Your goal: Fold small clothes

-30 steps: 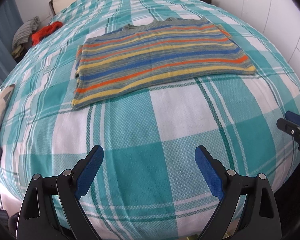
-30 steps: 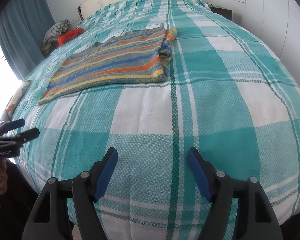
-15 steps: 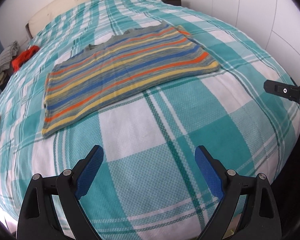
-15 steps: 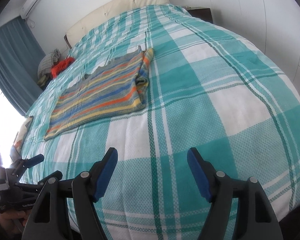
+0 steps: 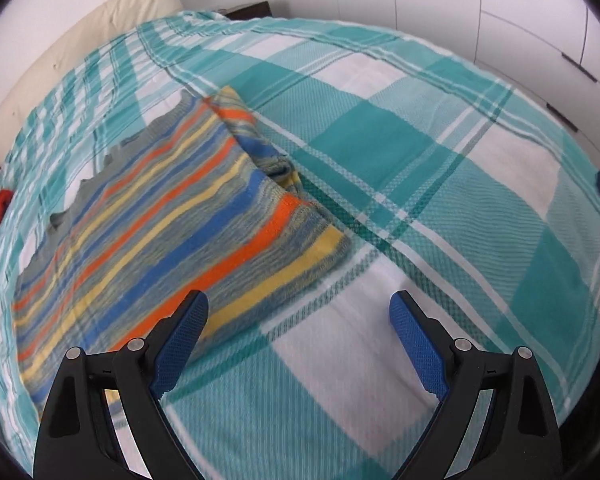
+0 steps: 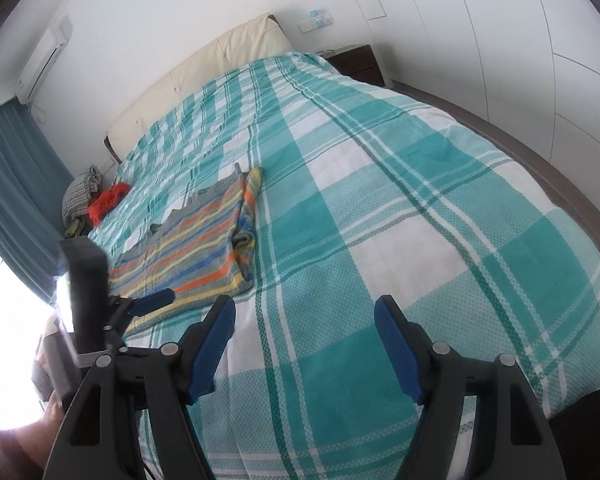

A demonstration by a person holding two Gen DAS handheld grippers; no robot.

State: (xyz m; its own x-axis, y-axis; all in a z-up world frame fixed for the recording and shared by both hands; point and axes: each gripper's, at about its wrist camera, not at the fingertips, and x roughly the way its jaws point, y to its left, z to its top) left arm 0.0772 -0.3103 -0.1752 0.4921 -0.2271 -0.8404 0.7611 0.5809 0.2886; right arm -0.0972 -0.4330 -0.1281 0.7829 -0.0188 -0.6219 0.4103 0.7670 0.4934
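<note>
A small striped sweater [image 5: 168,216] in orange, blue, yellow and grey lies flat on the teal-and-white checked bed cover [image 5: 440,184], its right sleeve folded in along the right edge. It also shows in the right wrist view [image 6: 204,244]. My left gripper [image 5: 300,340] is open and empty, low over the cover at the sweater's near right corner. My right gripper [image 6: 304,348] is open and empty, over bare cover to the right of the sweater. The left gripper's body [image 6: 88,288] shows at the left of the right wrist view.
A cream headboard [image 6: 204,68] stands at the far end of the bed. A red garment [image 6: 108,200] and a checked grey one [image 6: 82,190] lie at the far left edge. A dark nightstand [image 6: 356,60], white wardrobe doors [image 6: 520,40] and a teal curtain [image 6: 12,184] surround the bed.
My left gripper has swung right and closer, now near the sweater's right corner. My right gripper has lifted its view toward the headboard. Both stay open.
</note>
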